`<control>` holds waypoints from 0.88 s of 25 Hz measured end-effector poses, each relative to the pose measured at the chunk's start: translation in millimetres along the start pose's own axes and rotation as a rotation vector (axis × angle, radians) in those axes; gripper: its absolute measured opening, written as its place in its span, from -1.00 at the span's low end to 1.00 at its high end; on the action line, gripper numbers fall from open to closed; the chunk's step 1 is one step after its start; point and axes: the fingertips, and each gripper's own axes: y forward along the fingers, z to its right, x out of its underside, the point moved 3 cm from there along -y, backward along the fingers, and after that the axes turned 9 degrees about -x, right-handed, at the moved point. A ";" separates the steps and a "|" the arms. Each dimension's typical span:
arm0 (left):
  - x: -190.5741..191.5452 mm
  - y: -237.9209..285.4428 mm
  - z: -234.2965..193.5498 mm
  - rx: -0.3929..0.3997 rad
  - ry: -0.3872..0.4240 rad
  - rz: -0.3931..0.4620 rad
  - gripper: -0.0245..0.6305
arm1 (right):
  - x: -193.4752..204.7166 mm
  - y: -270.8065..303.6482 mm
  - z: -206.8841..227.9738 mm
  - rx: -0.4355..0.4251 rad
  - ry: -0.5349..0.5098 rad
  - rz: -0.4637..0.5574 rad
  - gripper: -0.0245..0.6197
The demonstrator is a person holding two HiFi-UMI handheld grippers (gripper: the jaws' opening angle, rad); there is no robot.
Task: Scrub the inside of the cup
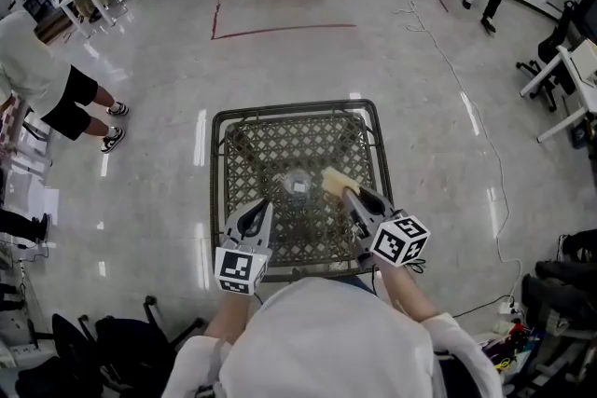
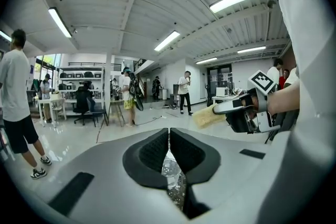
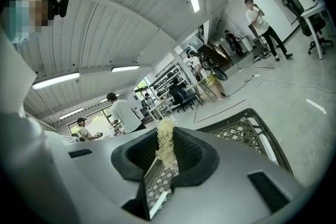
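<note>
Our left gripper (image 1: pixel 265 202) is pinched shut on the clear cup (image 1: pixel 297 185) near the mesh table's (image 1: pixel 280 131) centre. Our right gripper (image 1: pixel 348 192) clamps a yellow sponge (image 1: pixel 333 181) just beside that cup, over the table. Beyond the table's left edge, we see a person in a white shirt (image 1: pixel 37 75) standing.

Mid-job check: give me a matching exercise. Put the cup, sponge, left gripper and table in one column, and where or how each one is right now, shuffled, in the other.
Things:
1. cup
2. sponge
3. left gripper
4. table

Place or state:
a. dark metal frame with a lattice top
b. yellow, held between the jaws of the right gripper, beside the cup
c. clear, standing upright on the lattice
d. jaws closed, apparently on the cup's rim

Pairs: 1-c, 2-b, 3-d, 4-a
</note>
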 end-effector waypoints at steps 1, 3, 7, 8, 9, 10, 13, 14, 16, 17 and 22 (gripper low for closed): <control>-1.2 -1.0 -0.1 -0.004 0.007 -0.004 -0.80 | -0.9 0.2 -1.2 -0.002 -0.003 0.001 -0.64; -7.4 -3.2 0.8 -0.010 0.021 -0.004 -0.81 | -2.2 0.5 -3.1 -0.006 -0.012 -0.005 -0.64; -18.1 -9.4 1.7 -0.005 0.018 0.010 -0.81 | -2.5 0.2 -6.2 -0.006 -0.036 -0.020 -0.64; -20.0 -11.1 1.6 -0.002 0.013 0.015 -0.81 | -2.8 0.0 -6.7 -0.006 -0.043 -0.021 -0.64; -21.9 -12.8 1.6 0.001 0.008 0.021 -0.81 | -3.5 -0.3 -7.1 -0.004 -0.052 -0.023 -0.64; -23.9 -14.4 1.8 0.003 0.004 0.025 -0.81 | -4.4 -0.7 -7.7 -0.004 -0.062 -0.025 -0.64; -31.7 -16.7 1.4 -0.004 -0.010 0.031 -0.81 | -9.7 -0.1 -10.5 -0.009 -0.095 -0.032 -0.64; -33.9 -16.9 0.9 -0.006 -0.015 0.033 -0.81 | -11.4 0.6 -11.6 -0.012 -0.103 -0.035 -0.64; -35.7 -17.3 0.7 -0.004 -0.019 0.032 -0.81 | -12.8 1.0 -13.2 -0.013 -0.114 -0.041 -0.64; -35.3 -17.3 0.7 -0.004 -0.014 0.025 -0.81 | -12.8 0.8 -13.8 -0.012 -0.117 -0.044 -0.64; -35.1 -18.7 0.4 -0.016 0.001 0.008 -0.81 | -12.6 -1.1 -16.8 -0.004 -0.135 -0.052 -0.64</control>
